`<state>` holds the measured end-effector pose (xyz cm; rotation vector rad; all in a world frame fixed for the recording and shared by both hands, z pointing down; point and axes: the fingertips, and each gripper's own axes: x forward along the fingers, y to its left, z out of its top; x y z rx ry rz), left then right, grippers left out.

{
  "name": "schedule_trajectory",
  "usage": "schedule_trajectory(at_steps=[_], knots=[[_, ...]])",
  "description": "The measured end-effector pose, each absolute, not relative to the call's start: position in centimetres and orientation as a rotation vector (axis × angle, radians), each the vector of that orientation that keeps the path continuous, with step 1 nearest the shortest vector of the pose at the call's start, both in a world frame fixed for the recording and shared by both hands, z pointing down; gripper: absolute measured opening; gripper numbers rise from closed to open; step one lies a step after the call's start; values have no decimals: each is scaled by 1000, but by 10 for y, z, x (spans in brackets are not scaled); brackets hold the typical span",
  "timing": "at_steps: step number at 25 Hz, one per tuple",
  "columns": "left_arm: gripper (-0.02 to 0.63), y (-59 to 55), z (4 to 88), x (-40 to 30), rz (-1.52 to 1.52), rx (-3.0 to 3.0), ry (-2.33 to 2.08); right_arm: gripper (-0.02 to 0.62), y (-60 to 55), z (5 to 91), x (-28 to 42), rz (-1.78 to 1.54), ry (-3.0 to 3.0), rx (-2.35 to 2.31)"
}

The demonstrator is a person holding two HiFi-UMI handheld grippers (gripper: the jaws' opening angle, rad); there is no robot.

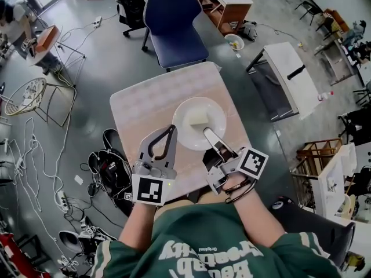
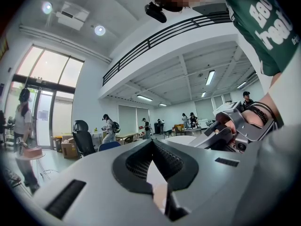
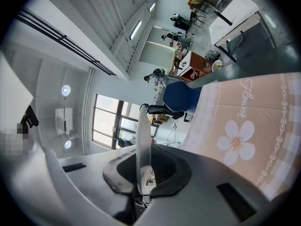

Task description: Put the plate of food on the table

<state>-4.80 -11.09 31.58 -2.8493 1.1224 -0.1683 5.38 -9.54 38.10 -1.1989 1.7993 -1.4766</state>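
Observation:
A white plate (image 1: 199, 122) carrying a pale block of food (image 1: 200, 118) sits over the small table with a pink floral cloth (image 1: 145, 100). My right gripper (image 1: 208, 134) is shut on the plate's near rim. In the right gripper view the plate (image 3: 143, 140) shows edge-on, pinched between the jaws of that gripper (image 3: 143, 180). I cannot tell whether the plate rests on the cloth. My left gripper (image 1: 171, 128) hovers over the table just left of the plate, its tips together with nothing between them; the left gripper view shows the same gripper (image 2: 151, 147).
A blue chair (image 1: 174, 22) stands at the table's far side. Cables and shoes (image 1: 110, 167) litter the floor at the left. A white folding table (image 1: 290, 77) is to the right, a wooden cabinet (image 1: 226, 4) behind. Several people (image 2: 109, 128) stand far off.

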Motion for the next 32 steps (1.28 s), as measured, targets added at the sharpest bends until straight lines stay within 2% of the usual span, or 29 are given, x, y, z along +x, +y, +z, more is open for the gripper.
schedule_trajectory(at_steps=[32], knots=[[9, -184, 362, -17, -271, -2788, 1298, 25, -180, 449, 79, -1675, 1861, -1145]])
